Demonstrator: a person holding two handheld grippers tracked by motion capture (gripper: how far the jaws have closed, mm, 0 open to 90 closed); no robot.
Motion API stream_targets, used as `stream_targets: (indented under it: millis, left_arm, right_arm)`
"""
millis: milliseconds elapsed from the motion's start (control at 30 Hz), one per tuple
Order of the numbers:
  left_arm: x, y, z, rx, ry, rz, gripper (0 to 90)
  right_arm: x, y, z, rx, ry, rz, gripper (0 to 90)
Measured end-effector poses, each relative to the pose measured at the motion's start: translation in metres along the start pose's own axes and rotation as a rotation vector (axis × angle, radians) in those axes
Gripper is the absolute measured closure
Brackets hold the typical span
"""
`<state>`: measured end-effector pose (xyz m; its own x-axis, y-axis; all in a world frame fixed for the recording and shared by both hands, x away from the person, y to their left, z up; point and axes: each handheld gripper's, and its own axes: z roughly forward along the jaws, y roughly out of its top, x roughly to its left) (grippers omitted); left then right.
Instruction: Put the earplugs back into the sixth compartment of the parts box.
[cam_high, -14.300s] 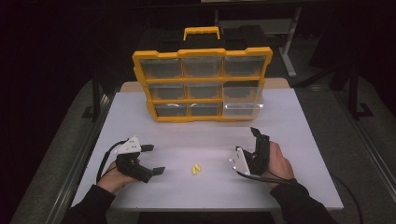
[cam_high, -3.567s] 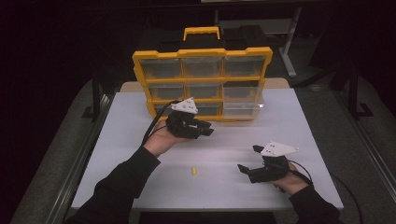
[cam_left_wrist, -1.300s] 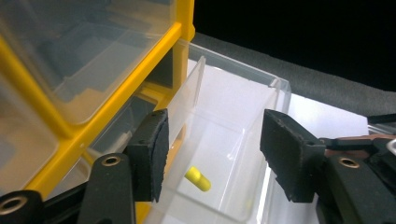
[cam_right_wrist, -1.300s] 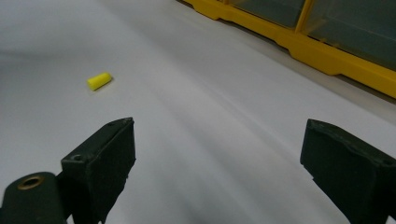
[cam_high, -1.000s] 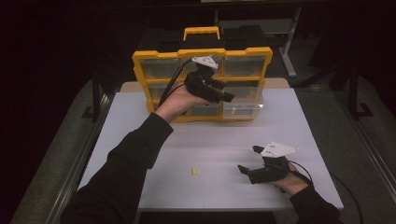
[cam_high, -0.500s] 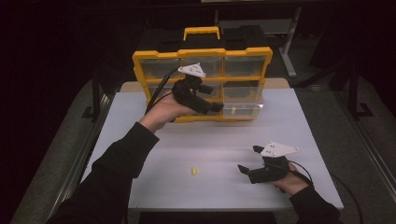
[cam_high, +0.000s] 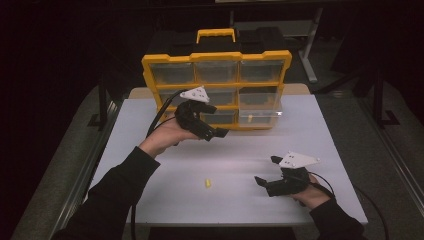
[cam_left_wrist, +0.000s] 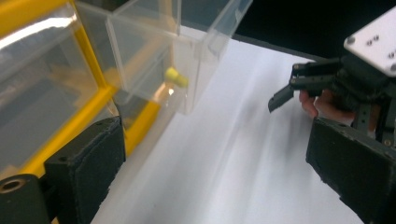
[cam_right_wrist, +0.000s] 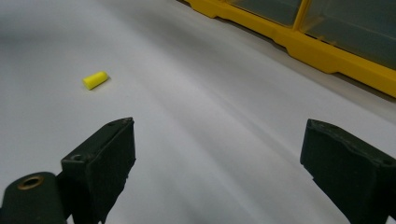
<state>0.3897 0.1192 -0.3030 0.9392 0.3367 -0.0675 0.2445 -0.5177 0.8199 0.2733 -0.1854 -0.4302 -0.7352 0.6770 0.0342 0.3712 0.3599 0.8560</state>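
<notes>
Sorting small yellow plugs into a yellow-framed organiser (cam_high: 215, 57) on a white table (cam_high: 325, 130); noting hazards below.

- Holding the left gripper (cam_high: 215, 122) above the table, just in front of the pulled-out clear drawer (cam_left_wrist: 201, 42) at the organiser's bottom right. Showing jaws just opened and spread wide, with nothing between them.
- Resting the right gripper (cam_high: 267, 171) on the table near the front right, jaws apart and empty.
- Counting one stored plug (cam_left_wrist: 176, 77) lying inside the drawer, near its front wall.
- Counting one loose plug (cam_high: 208, 183) lying on its side on bare table, well apart from the organiser, between the two hands and nearer the right gripper.

Risks, as judged:
- Risking a knock on the drawer's protruding front corner while swinging the left gripper away, jolting it shut or off its rails and spilling the stored plug.
- Risking a roll of the loose plug when closing on its rounded sides, since light, round stock is likely to squirt out of the pads.
- Risking a clash of the two grippers when both are reaching for the same plug.
- Risking a snag of the trailing cable on the organiser's frame.
</notes>
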Motion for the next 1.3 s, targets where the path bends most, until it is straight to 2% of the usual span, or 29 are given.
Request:
stream_targets:
  millis: [233, 600, 900, 1000, 1233, 1300]
  left_arm:
    - [-0.006, -0.026, 0.004, 0.019, -0.007, 0.002, 1.5]
    - [-0.014, -0.058, 0.009, 0.033, -0.004, -0.021, 0.4]
    - [-0.025, -0.085, 0.014, 0.048, 0.003, -0.015, 0.5]
    - [-0.029, -0.096, 0.017, 0.069, 0.004, -0.009, 0.5]
    - [-0.038, -0.117, 0.022, 0.093, -0.009, -0.001, 0.8]
    - [-0.040, -0.123, 0.023, 0.100, -0.014, 0.002, 3.4]
  right_arm:
    - [0.000, 0.000, 0.000, 0.002, 0.000, 0.001, 9.5]
    - [0.001, 0.000, 0.000, 0.004, 0.000, 0.001, 9.4]
    - [0.001, 0.000, 0.001, 0.005, 0.001, 0.002, 9.4]
    - [0.000, 0.000, 0.001, 0.006, 0.000, 0.002, 9.4]
    - [0.000, 0.000, 0.001, 0.006, 0.002, 0.001, 9.4]
    - [0.001, 0.000, 0.001, 0.008, 0.003, 0.000, 9.5]
